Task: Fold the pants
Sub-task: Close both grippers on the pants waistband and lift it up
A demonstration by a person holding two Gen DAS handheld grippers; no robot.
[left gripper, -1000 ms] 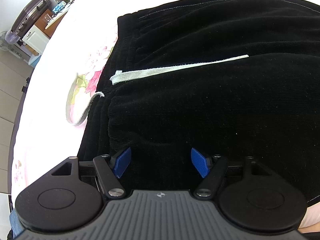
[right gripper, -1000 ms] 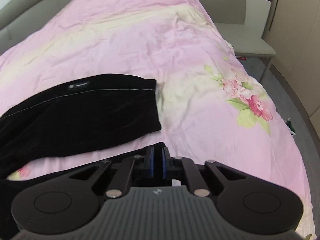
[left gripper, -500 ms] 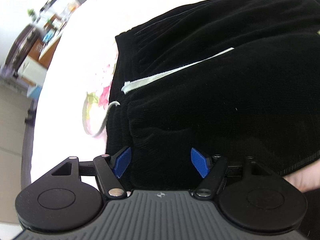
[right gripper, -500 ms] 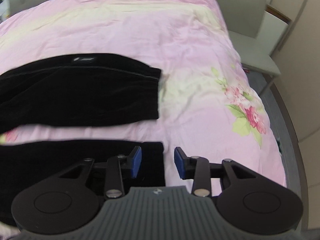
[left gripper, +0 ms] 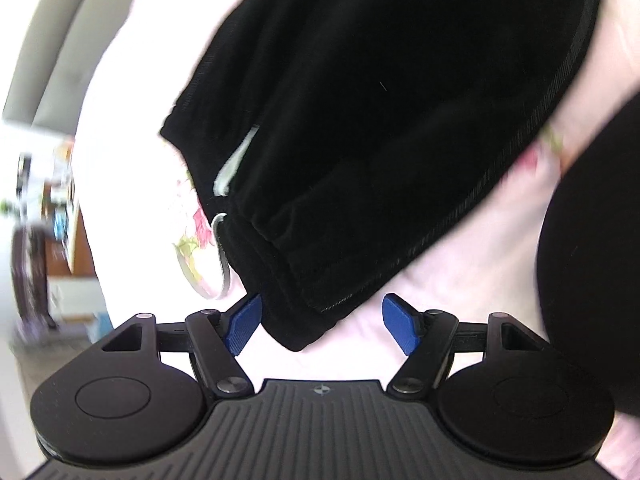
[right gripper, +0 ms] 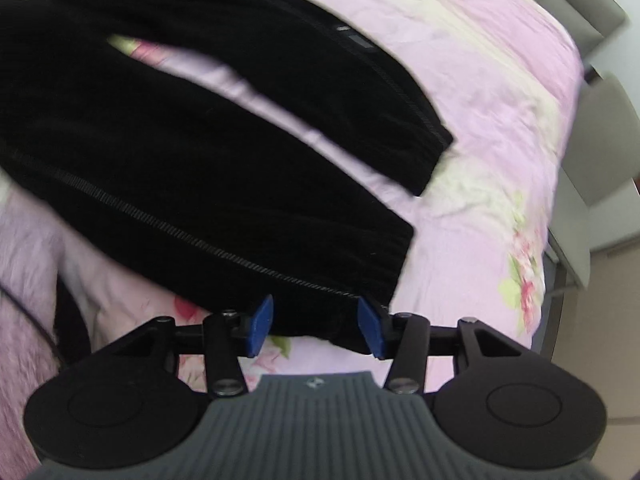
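Observation:
Black pants lie on a pink floral bedspread (right gripper: 480, 92). In the left wrist view the waistband end (left gripper: 360, 140) fills the frame, with a white drawstring (left gripper: 232, 168) trailing from it. The waistband's near corner (left gripper: 296, 332) sits between the blue pads of my left gripper (left gripper: 322, 328), which is open wide and not pressing it. In the right wrist view both legs stretch to the right, the far leg (right gripper: 320, 92) and the near leg (right gripper: 200, 200). The jaws of my right gripper (right gripper: 315, 327) are opening, with the near leg's cuff edge (right gripper: 316, 312) loose between them.
A grey chair (right gripper: 600, 132) stands past the bed's right edge, with tan floor below it. A fuzzy lilac sleeve (right gripper: 24, 280) is at the left of the right wrist view. A grey headboard (left gripper: 52, 40) and blurred furniture (left gripper: 40, 220) lie beyond the bed. A blurred dark shape (left gripper: 592, 240) is at the right.
Both views have rolled strongly. The right gripper went from shut to open and now straddles the near leg's cuff edge. The left gripper slid from over the waistband to its corner.

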